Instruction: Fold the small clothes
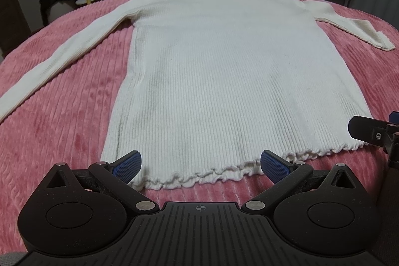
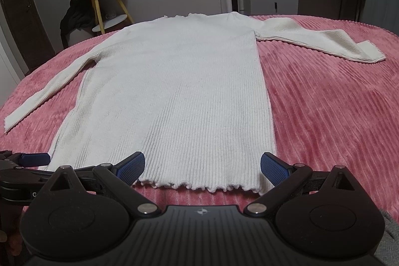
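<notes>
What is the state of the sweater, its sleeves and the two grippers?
White sweater: spread flat on the pink blanket, unfolded.
Sleeves: both stretched out to the sides.
Left gripper: open, at the hem, holding nothing.
Right gripper: open, at the hem, holding nothing.

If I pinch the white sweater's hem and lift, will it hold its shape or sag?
The white sweater looks like soft ribbed knit lying limp on the pink bedspread, so it will probably sag and stretch. Its long sleeves will likely trail. The plush bedspread may drag on it.
</notes>
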Available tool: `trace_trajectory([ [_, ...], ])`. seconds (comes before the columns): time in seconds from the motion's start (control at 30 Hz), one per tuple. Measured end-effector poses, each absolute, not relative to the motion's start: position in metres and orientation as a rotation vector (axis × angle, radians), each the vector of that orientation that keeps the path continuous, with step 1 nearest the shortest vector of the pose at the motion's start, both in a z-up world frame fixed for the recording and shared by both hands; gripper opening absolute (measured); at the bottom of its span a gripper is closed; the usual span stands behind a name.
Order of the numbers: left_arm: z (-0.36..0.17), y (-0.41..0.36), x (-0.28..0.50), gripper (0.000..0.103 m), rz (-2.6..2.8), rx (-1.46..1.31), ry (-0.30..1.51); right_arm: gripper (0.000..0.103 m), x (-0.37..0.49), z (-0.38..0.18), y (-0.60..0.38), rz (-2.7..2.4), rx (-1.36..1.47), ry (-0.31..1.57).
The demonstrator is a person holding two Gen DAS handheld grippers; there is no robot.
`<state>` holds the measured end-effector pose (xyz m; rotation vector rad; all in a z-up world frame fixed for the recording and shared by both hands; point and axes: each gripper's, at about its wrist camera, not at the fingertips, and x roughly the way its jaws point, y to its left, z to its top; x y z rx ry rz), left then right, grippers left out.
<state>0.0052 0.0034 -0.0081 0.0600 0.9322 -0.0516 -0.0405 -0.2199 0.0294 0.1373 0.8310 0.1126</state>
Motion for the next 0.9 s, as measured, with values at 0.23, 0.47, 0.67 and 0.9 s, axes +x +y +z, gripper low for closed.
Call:
trace_trajectory([
  [0.23, -0.007, 0.004, 0.005, 0.103, -0.055, 0.048, 0.933, 0.099, -0.042, 0.032, -0.225, 0.145, 0.179, 0.814],
  [0.47, -0.006, 0.005, 0.008, 0.103, -0.059, 0.026, 0.946, 0.099, -0.04, 0.031, -0.228, 0.186, 0.207, 0.8],
  [0.67, -0.001, 0.01, 0.016, 0.103, -0.032, -0.009, 0.961, 0.099, -0.032, 0.031, -0.233, 0.232, 0.258, 0.82],
  [0.9, 0.013, 0.002, 0.067, 0.103, 0.051, -0.008, 0.924, 0.099, 0.0, 0.041, -0.305, 0.107, 0.444, 0.72],
])
